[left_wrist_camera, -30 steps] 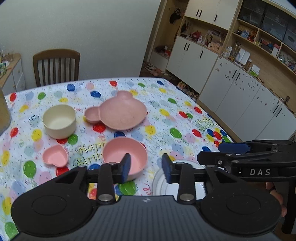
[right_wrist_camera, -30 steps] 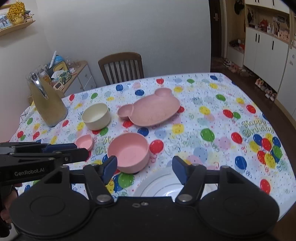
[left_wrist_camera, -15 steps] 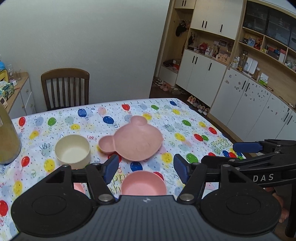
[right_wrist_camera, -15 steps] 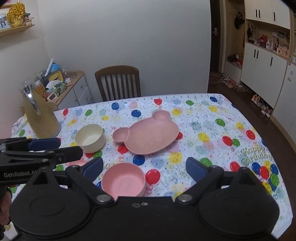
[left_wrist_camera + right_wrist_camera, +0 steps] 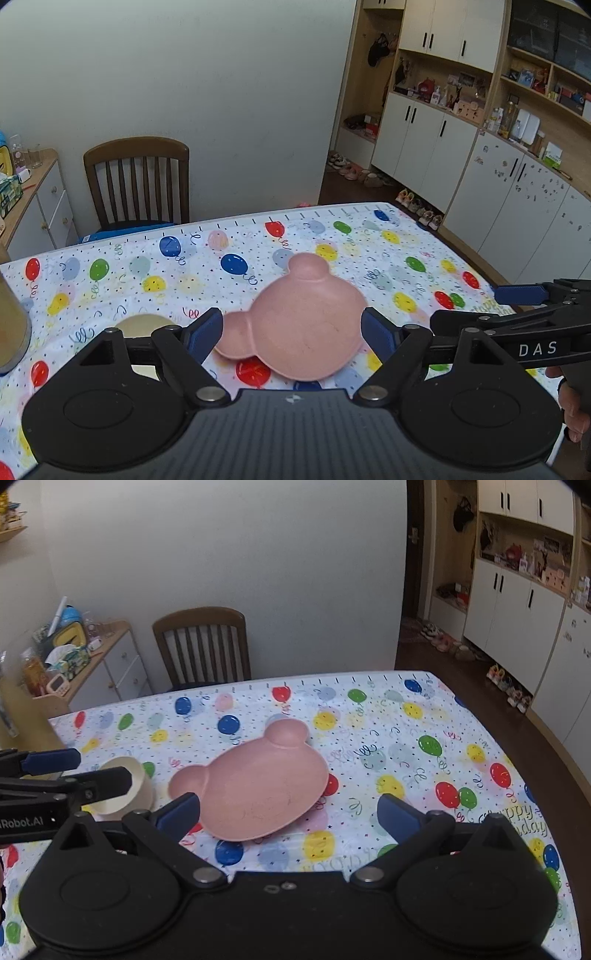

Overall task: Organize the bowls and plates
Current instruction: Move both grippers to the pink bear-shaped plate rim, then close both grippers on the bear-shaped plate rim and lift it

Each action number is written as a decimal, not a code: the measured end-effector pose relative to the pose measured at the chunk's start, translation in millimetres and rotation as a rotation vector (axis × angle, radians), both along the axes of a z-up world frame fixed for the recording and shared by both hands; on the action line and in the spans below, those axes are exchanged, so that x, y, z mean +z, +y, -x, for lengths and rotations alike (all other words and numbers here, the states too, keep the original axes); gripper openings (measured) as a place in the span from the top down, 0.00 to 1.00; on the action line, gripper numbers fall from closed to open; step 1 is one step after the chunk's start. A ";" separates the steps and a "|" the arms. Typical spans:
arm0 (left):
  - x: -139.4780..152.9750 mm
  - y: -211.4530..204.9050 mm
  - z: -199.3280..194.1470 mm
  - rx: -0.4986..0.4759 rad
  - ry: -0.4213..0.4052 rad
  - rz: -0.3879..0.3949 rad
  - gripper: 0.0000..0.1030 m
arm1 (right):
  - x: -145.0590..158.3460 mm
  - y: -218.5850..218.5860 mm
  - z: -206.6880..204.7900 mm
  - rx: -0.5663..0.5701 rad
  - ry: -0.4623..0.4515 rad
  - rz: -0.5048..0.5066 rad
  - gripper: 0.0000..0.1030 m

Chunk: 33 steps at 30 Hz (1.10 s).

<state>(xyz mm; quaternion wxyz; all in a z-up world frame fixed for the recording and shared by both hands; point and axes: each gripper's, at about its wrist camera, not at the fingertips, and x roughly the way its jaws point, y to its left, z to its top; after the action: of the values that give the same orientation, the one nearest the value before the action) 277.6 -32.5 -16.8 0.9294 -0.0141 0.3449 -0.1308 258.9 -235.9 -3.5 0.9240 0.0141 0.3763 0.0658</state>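
A pink bear-shaped plate (image 5: 301,325) (image 5: 255,790) lies flat on the balloon-print tablecloth (image 5: 384,258) (image 5: 391,738). My left gripper (image 5: 291,334) hovers above it with its jaws opening and nothing pressed between the blue pads. My right gripper (image 5: 288,812) hangs over the plate's near right edge, its jaws opening wide, nothing in them. A cream bowl (image 5: 127,790) (image 5: 142,326) stands left of the plate, partly hidden behind the left gripper's fingers. Both grippers point downward, side by side. The pink round bowl and the white plate are out of sight below the grippers.
A wooden chair (image 5: 138,181) (image 5: 203,646) stands at the table's far edge. A yellow jug (image 5: 11,325) sits at the table's left side. A cluttered side cabinet (image 5: 85,657) is at the left wall, white cupboards (image 5: 517,199) at the right.
Both grippers have moved forward over the table and opened wider. The pink round bowl, the heart dish and the white plate have slipped out of view beneath them.
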 end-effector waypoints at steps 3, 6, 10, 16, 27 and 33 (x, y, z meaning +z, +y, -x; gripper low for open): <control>-11.8 -2.6 -26.1 -0.003 0.021 -0.015 0.21 | -14.2 -6.7 -25.4 -0.021 0.038 -0.006 0.00; -23.4 -4.9 -51.0 -0.007 0.036 -0.030 0.21 | -28.9 -11.2 -47.0 -0.036 0.072 -0.002 0.00; -42.4 -7.5 -81.8 -0.015 0.065 -0.041 0.21 | -49.6 -15.9 -71.9 -0.064 0.118 0.001 0.01; -76.1 -12.5 -121.7 -0.013 0.146 -0.056 0.21 | -80.6 -19.0 -99.3 -0.091 0.184 -0.003 0.04; -124.3 -13.9 -176.5 -0.016 0.266 0.009 0.21 | -124.1 -19.0 -126.6 -0.140 0.301 -0.071 0.26; -138.5 -17.7 -190.6 -0.043 0.295 0.003 0.40 | -133.6 -15.4 -133.9 -0.143 0.334 -0.112 0.37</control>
<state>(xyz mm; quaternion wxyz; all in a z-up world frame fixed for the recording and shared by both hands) 468.2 -50.2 -155.3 0.8657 -0.0271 0.4775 -0.1477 392.8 -251.4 -137.1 0.8488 0.1031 0.5182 0.0176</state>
